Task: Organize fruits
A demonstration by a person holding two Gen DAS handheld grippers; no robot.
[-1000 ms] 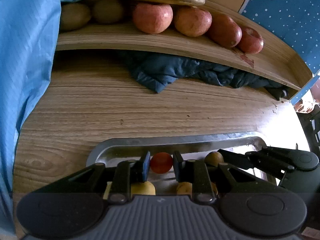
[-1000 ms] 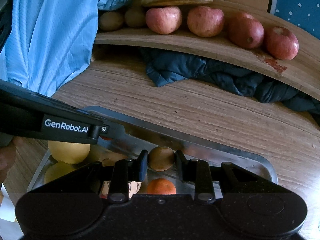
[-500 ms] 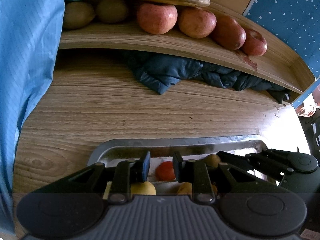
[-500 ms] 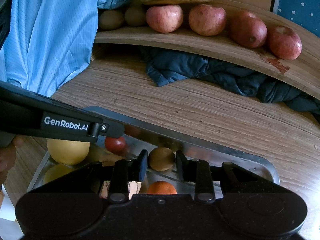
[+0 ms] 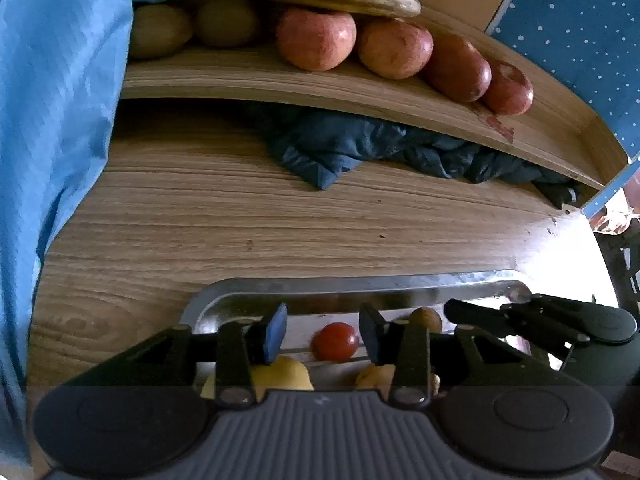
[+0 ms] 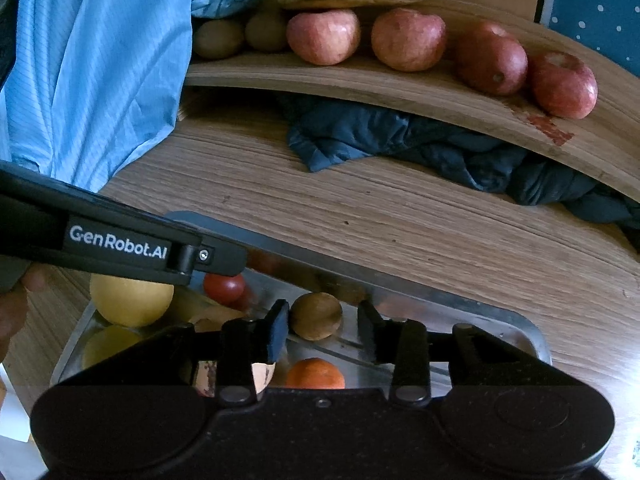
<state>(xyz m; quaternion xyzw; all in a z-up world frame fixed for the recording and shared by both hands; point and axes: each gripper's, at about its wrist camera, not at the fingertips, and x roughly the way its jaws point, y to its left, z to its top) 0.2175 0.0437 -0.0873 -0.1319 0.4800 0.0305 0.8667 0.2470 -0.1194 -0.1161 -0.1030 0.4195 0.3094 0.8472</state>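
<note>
The left gripper (image 5: 322,330) hangs over a metal tray (image 5: 360,285) on the wooden table (image 5: 240,216), its jaws just parted and clear of a small red tomato (image 5: 335,341) lying between them; apples (image 5: 316,38) line the shelf (image 5: 280,84) beyond. From the right wrist, the right gripper (image 6: 323,326) has likewise just been opening, a brown fruit (image 6: 316,316) loose between its fingers, an orange (image 6: 315,373) nearer, a yellow pear (image 6: 130,300) to the left.
</note>
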